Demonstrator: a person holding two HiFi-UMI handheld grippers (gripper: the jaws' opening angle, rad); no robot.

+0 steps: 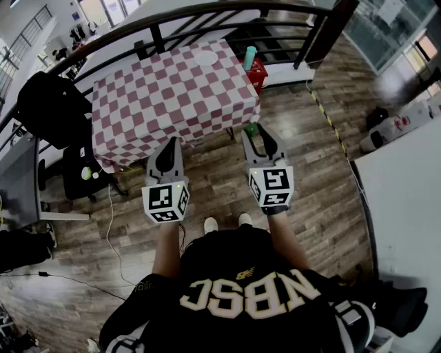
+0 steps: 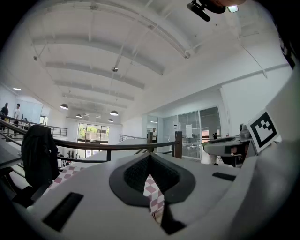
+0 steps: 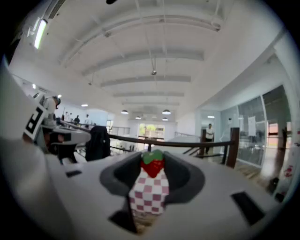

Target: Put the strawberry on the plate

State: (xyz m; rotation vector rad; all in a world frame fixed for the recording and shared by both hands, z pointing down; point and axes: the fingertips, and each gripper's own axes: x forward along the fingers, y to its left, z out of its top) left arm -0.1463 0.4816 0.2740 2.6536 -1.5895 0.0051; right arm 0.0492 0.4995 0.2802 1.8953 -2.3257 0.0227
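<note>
A red strawberry [image 3: 153, 166] with a green top sits between the tips of my right gripper [image 3: 153, 161], whose jaws are shut on it. In the head view that gripper [image 1: 252, 132] is held level just off the near right corner of the table [image 1: 172, 89], the strawberry's green top [image 1: 251, 129] showing at its tips. The white plate [image 1: 205, 58] lies on the pink-and-white checked cloth near the table's far edge. My left gripper [image 1: 170, 143] hangs before the table's near edge. Its tips [image 2: 150, 155] meet with nothing between them.
A black railing [image 1: 172, 21] curves behind the table. A red crate [image 1: 257, 73] with a teal cup [image 1: 249, 58] stands at the table's far right. A black jacket [image 1: 45, 103] hangs at the left. A white tabletop [image 1: 406, 200] fills the right side.
</note>
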